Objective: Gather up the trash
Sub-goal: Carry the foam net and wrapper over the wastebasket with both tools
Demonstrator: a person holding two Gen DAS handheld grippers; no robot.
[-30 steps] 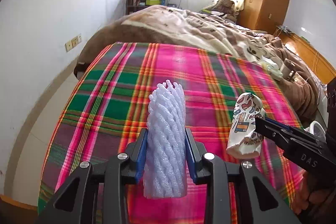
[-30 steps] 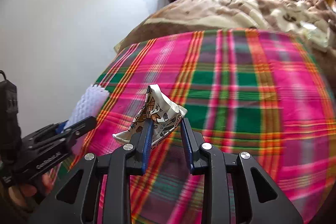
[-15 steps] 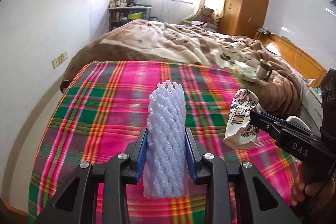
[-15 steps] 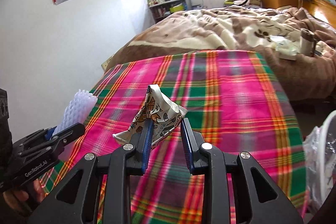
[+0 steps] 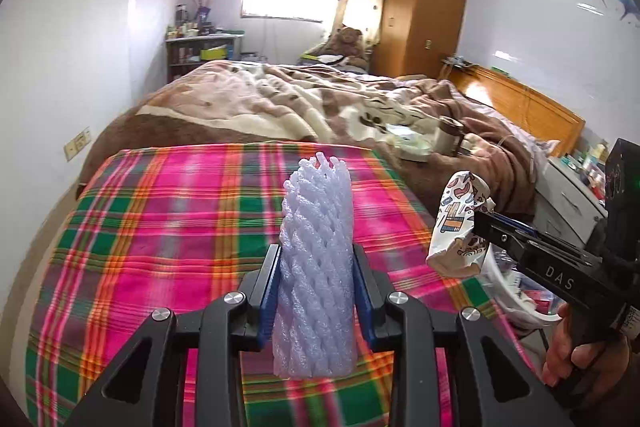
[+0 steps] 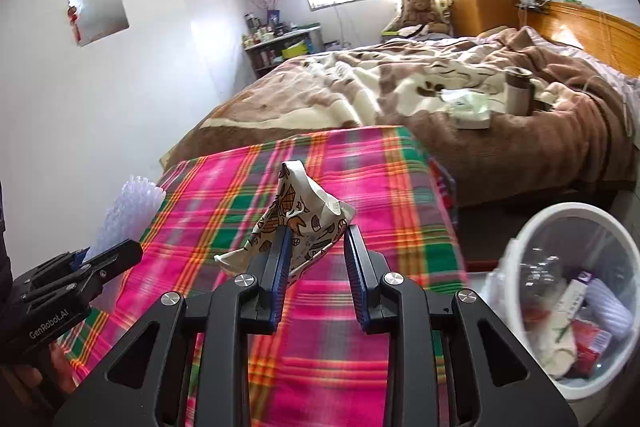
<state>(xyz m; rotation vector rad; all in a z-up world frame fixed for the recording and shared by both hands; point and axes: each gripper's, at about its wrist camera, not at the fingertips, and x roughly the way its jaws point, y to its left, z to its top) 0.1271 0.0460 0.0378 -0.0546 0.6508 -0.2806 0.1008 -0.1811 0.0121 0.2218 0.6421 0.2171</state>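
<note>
**A:** What are the two sets of jaws doing?

**B:** The left gripper (image 5: 316, 283) has its blue pads pressed against both sides of a white foam fruit net (image 5: 316, 267), which stands upright between them and rises well above the pads. The right gripper (image 6: 316, 259) is nearly closed on a crumpled patterned wrapper (image 6: 300, 215). In the right wrist view the left pad clearly bears on the paper; contact at the other pad is hard to make out.

**A:** Where is everything in the room?

**B:** Both pieces are held up in the air over the plaid blanket (image 5: 180, 219) at the foot of the bed (image 6: 400, 95). The white trash bin (image 6: 532, 227) stands on the floor just off the blanket's right-hand edge, to the right of the right gripper, lined with clear plastic and already holding packaging.

**A:** Any room to move?

**B:** The blanket is bare under both grippers. A wall (image 5: 80, 87) runs close along the blanket's left edge. The two grippers are side by side, near but apart.

**A:** Anything hidden?

**B:** The bin is cut off at the frame's lower right, and its contents are jumbled. In the left wrist view only a sliver of its rim shows behind the right gripper. A hand (image 5: 560, 351) shows only partly.
</note>
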